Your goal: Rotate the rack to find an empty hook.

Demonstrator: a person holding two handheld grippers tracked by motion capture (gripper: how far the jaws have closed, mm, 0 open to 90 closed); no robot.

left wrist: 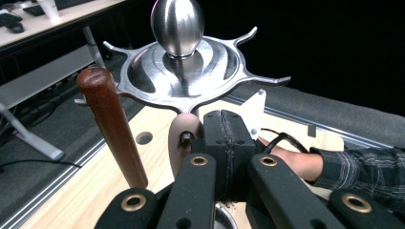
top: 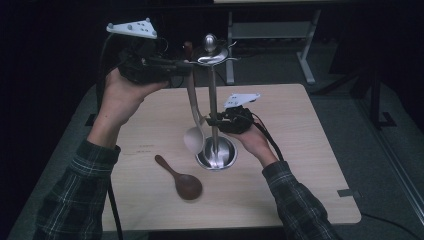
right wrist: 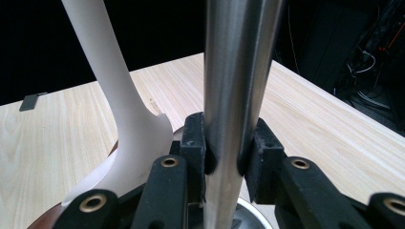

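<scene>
A steel utensil stand (top: pixel 215 153) rises from a round base at the table's middle. My right gripper (top: pixel 214 121) is shut on its pole (right wrist: pixel 234 71), with a pad on each side. Held high, my left gripper (top: pixel 189 65) has its pads (left wrist: pixel 224 138) pressed together just below the stand's hooked crown (left wrist: pixel 191 71). A white spoon (top: pixel 194 135) hangs straight down beside the pole. Its handle end (left wrist: pixel 180 143) lies against the left pad, under a hook; what carries it I cannot tell. A brown wooden handle (left wrist: pixel 112 129) stands left of the crown.
A dark wooden spoon (top: pixel 181 181) lies on the light wooden table (top: pixel 300 150), in front of the stand. A metal desk frame (top: pixel 270 30) stands behind the table. Grey floor surrounds the table edges.
</scene>
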